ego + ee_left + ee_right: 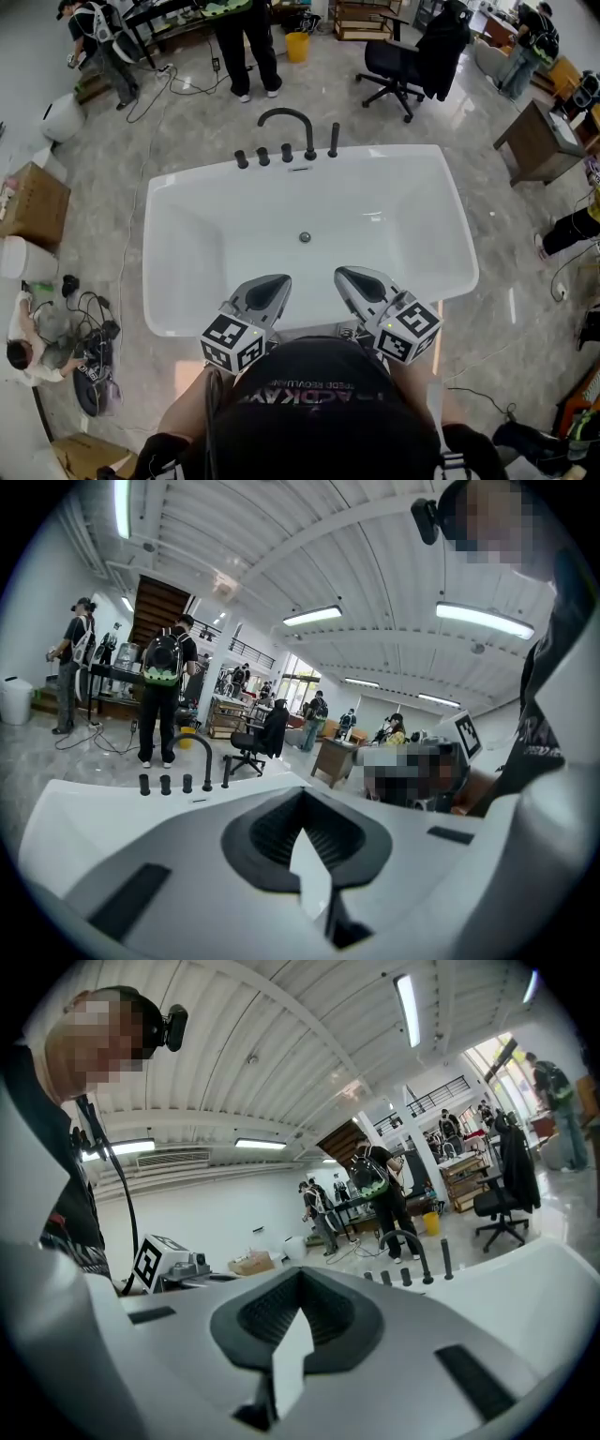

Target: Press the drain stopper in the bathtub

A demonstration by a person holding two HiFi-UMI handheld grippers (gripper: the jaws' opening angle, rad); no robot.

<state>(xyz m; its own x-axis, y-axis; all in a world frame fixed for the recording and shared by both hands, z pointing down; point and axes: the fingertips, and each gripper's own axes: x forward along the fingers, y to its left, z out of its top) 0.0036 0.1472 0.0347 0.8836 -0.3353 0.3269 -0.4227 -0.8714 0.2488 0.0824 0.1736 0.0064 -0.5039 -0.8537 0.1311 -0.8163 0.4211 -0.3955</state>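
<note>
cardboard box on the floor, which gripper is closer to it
Left. The left gripper is over the near rim of the bathtub, on the side toward the cardboard box; the right gripper is beside it, farther from the box.

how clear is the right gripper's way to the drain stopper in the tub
Probably yes, it can get there: the right gripper is above the near rim of the bathtub, the drain stopper lies bare on the tub floor ahead, and nothing shows between them.
</note>
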